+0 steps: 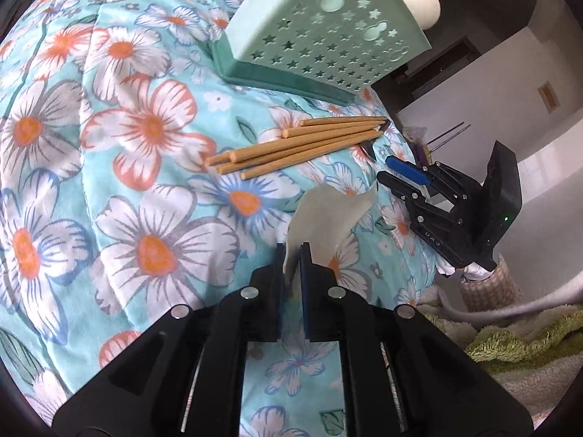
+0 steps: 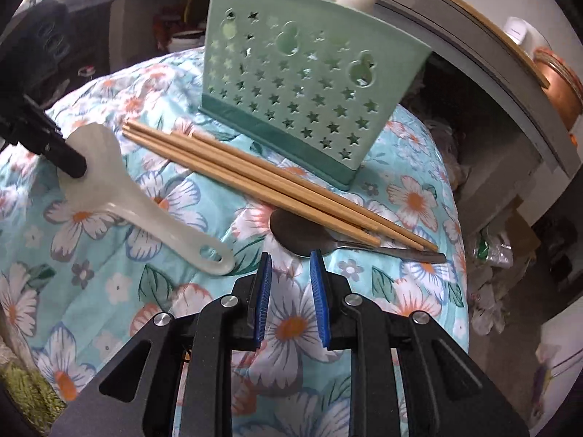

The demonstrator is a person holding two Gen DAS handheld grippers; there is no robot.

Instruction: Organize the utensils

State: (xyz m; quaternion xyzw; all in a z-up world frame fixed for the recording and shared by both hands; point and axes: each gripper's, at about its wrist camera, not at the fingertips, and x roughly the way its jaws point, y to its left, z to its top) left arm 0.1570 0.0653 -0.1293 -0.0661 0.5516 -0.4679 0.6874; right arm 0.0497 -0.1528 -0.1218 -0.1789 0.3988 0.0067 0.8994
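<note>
Pinching a smooth, translucent rice paddle [image 2: 109, 178]: left tool [image 1: 292, 251].

A floral quilt [image 1: 109, 145] in turquoise covers the surface. A copper pot [image 2: 557, 83] stands on a shelf, and a green fuzzy towel [image 1: 517, 342], perhaps a rug, lies beside.
</note>
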